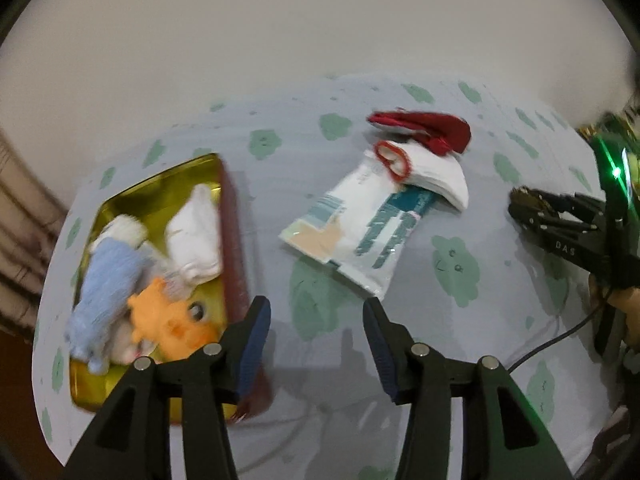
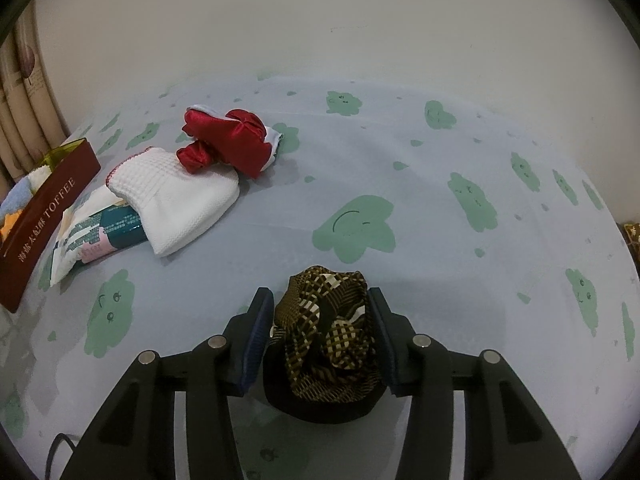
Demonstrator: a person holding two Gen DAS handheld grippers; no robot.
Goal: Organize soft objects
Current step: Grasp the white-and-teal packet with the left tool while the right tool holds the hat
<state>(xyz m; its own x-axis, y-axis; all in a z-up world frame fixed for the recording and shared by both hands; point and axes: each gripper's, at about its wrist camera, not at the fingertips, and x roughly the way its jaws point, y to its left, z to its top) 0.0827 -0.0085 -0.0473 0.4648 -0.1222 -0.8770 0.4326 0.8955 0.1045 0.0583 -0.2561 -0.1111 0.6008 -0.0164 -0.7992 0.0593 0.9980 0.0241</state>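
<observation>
My left gripper (image 1: 316, 312) is open and empty above the sheet, just right of a gold tin with dark red walls (image 1: 234, 248). The tin holds a blue plush (image 1: 106, 280), an orange plush (image 1: 172, 320) and a white sock (image 1: 196, 236). Further out, a white knit sock (image 1: 436, 176) lies across a tissue pack (image 1: 352, 232), with a red satin cloth (image 1: 424, 128) beside them. My right gripper (image 2: 320, 296) is shut on a brown-and-black patterned cloth (image 2: 328, 336) low over the sheet. In the left wrist view it shows at the right edge (image 1: 560, 220).
Everything rests on a pale blue sheet with green cloud shapes (image 2: 400, 168). A plain wall stands behind it, and curtains (image 2: 24, 92) hang at the left. The tin (image 2: 48, 208) marked TOFFEE sits near the sheet's left edge. A black cable (image 1: 552, 340) trails by the right hand.
</observation>
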